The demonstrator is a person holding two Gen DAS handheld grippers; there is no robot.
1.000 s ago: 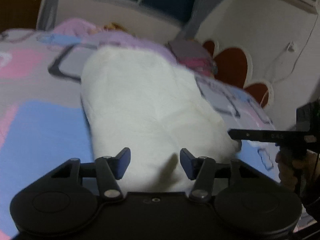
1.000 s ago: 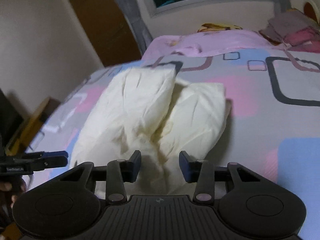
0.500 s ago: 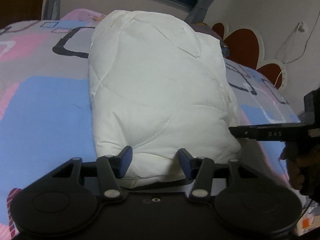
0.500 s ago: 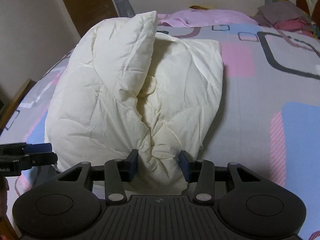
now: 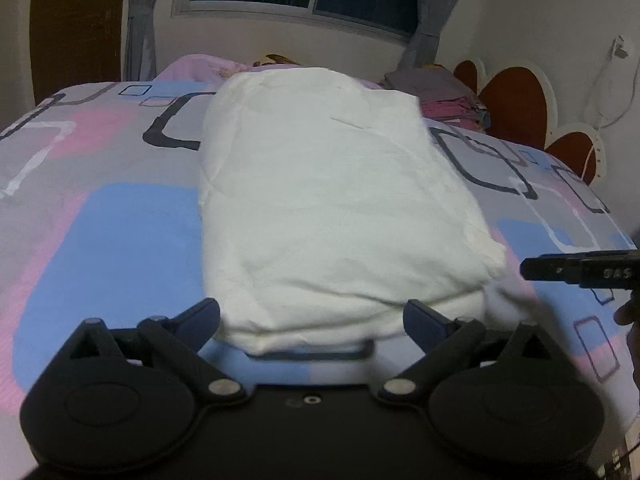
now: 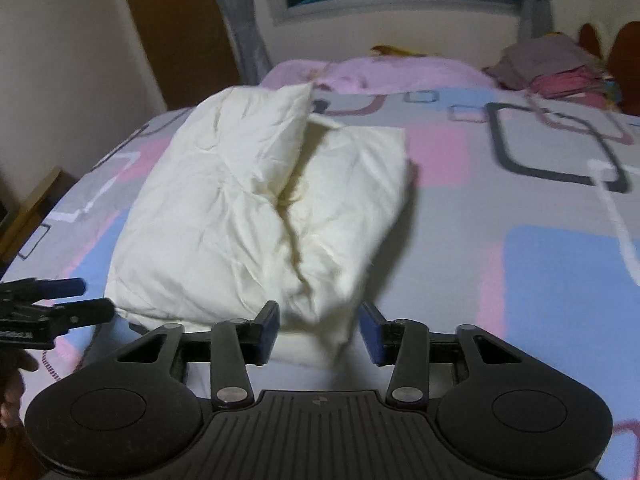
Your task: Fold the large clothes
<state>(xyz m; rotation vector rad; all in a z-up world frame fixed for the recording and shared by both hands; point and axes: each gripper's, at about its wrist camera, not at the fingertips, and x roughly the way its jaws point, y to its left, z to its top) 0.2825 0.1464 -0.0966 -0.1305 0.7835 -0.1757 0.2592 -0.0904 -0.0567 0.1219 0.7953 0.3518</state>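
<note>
The folded white padded garment lies settled on the patterned bed near its front edge, and both the left gripper and right gripper are opening, empty, evidently letting the fold rest.

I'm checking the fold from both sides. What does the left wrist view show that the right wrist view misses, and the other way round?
Only the left wrist view: the smooth, flat top of the folded white garment, the red heart-shaped headboard and a wall cable.

Only the right wrist view: the open side of the fold, with two puffy layers meeting along a crease, and a wooden door.

Both: the patterned bedsheet, the window, the pile of clothes, and each gripper, left gripper and right gripper, jaws opening, pads clear of the garment.
</note>
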